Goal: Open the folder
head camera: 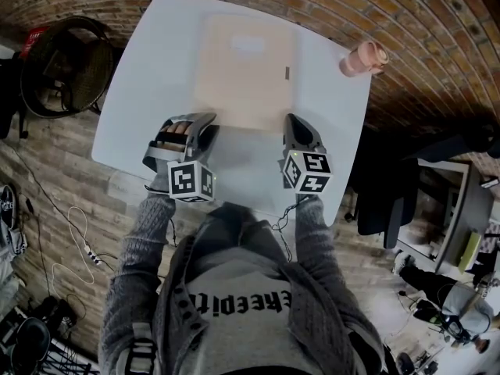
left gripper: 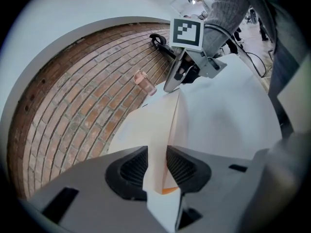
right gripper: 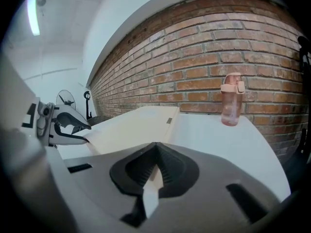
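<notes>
Folder (head camera: 244,69), beige: flat on the white table (head camera: 328,131), long axis running from the person toward the brick wall (right gripper: 228,42).
Left gripper (head camera: 206,125): jaws apart, the folder's near edge loose between them.
Right gripper (head camera: 291,120): jaws clamped on the near-right edge.
Pink bottle (head camera: 363,58): upright at the far right corner, well apart from the folder.

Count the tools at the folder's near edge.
2. Left tool is at the near-left edge of the folder, jaws apart around it; right tool is closed on the near-right edge. None hidden.
</notes>
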Motion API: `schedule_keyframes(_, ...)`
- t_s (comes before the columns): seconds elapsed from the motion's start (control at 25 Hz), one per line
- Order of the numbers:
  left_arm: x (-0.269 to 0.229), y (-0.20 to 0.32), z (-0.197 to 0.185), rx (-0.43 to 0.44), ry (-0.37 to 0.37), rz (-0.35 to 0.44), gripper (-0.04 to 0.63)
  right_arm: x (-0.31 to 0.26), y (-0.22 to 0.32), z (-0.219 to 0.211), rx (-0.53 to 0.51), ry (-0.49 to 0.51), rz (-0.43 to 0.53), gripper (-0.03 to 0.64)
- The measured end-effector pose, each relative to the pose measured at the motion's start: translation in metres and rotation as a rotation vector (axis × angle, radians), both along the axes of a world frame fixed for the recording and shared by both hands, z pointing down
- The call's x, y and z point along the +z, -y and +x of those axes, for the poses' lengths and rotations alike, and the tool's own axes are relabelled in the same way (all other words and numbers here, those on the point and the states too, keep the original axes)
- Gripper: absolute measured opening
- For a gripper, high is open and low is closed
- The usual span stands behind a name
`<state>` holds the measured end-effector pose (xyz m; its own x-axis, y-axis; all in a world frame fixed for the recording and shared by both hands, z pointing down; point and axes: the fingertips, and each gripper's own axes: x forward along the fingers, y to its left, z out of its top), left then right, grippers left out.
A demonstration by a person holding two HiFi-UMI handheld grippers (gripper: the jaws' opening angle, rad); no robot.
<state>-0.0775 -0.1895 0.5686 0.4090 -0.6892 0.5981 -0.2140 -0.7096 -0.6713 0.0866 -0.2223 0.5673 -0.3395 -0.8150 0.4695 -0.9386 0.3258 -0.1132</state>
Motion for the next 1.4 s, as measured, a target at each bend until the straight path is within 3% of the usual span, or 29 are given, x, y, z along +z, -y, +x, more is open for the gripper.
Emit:
schedule_keyframes(0.52, -0.002, 0.003, 0.022, 0.042, 0.013, 0.021, 0.107, 0.005, 0.000, -0.003, -0.008, 0.028, -0.029, 0.003)
schedule_keyframes(1.08, 0.001, 0.000, 0.028, 0.026, 0.008, 0.022, 0.057, 0.008, 0.002, 0.007, -0.010, -0.036, -0.063, 0.003)
schedule_keyframes(1.2, -0.003, 0.002, 0.027, -0.003, -0.049, 0.031, 0.048, 0.009, 0.002, 0.006, -0.020, -0.028, -0.077, 0.003)
schedule_keyframes(1.4, -0.019, 0.005, 0.024, -0.078, -0.219, 0.011, 0.038, 0.010, 0.002, 0.008, -0.018, -0.028, -0.107, 0.002)
